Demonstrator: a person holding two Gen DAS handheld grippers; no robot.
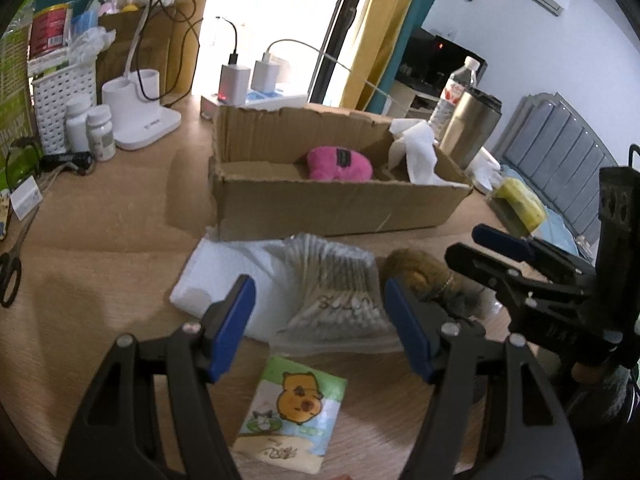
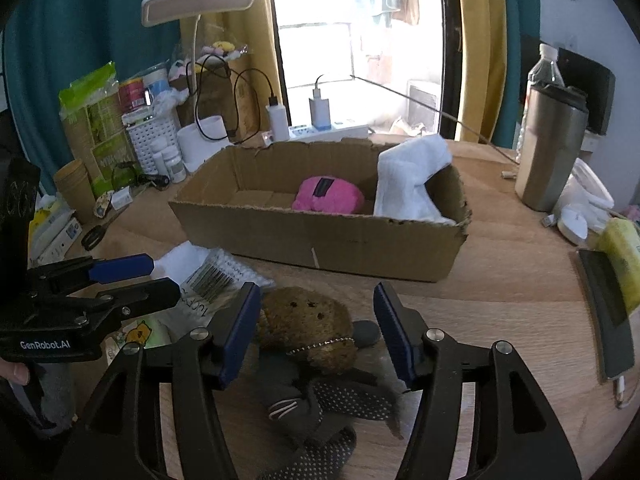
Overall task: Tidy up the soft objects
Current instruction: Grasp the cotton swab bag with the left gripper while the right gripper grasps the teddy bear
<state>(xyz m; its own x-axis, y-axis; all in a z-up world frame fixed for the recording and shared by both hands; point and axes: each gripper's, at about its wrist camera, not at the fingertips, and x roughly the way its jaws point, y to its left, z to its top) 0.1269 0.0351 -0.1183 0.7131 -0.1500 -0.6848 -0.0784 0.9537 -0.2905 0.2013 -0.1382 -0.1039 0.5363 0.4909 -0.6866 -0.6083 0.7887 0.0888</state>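
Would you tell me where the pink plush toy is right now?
The pink plush toy lies inside the cardboard box, mid-table in both views, left of the white cloth.

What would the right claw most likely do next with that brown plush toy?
Probably lower and close: the right gripper is open with the brown plush toy between its fingers, not yet held. The cardboard box behind already holds a pink plush.

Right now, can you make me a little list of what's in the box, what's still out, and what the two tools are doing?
In the box: pink plush, white cloth
Still on the table: brown plush, dark socks, bag of cotton swabs, bear tissue pack
Left tool: open, over the cotton swabs
Right tool: open, around the brown plush
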